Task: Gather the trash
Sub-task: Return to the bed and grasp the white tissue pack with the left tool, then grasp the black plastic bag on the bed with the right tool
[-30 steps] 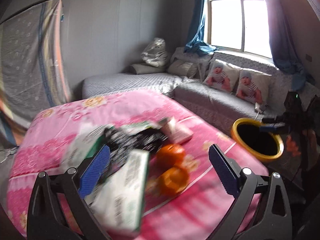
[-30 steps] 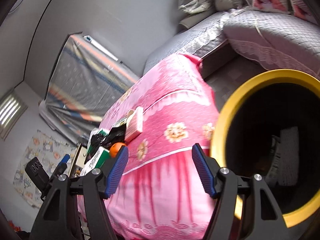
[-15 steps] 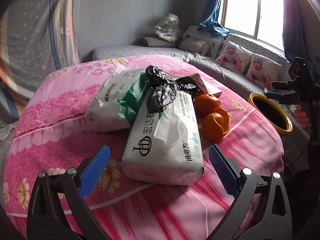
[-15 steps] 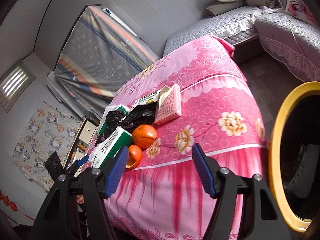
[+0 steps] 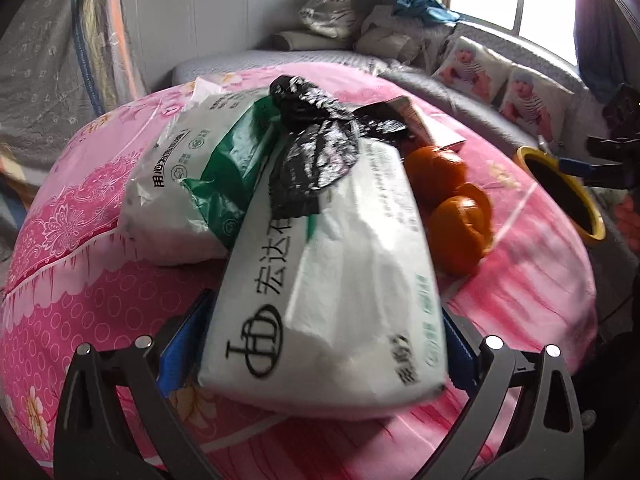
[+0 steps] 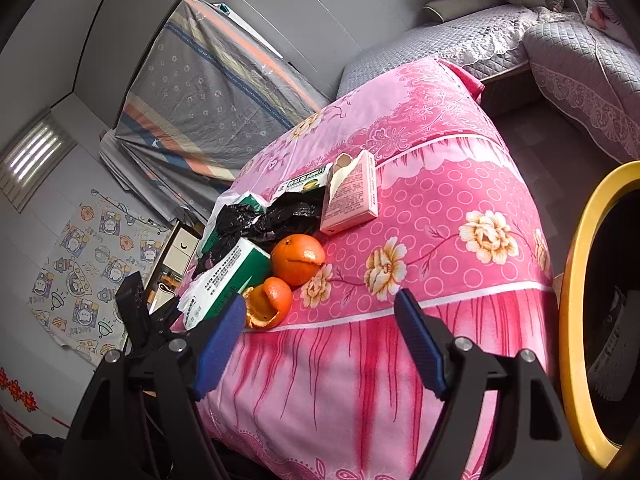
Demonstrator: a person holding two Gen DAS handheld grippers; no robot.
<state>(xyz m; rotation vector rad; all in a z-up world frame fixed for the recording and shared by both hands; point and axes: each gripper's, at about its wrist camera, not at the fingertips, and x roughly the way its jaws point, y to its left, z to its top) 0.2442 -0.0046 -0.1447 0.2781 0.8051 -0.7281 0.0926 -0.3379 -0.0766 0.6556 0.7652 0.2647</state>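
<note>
Two blue pads of the left gripper (image 5: 324,344) straddle the white tissue pack (image 5: 328,300) without pinching it; the slack wrapper might slip. Right view: right gripper (image 6: 320,340) gapes empty off the pink tablecloth's (image 6: 460,208) near edge, beside the yellow-rimmed bin (image 6: 568,320).

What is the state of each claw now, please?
Left claw: open around the white tissue pack, not closed on it.
Right claw: open, holding nothing.

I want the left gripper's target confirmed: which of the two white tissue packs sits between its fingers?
The nearer white plastic tissue pack with the black bag on its far end; the crumpled green-and-white pack lies behind, beyond the left gripper.
</note>
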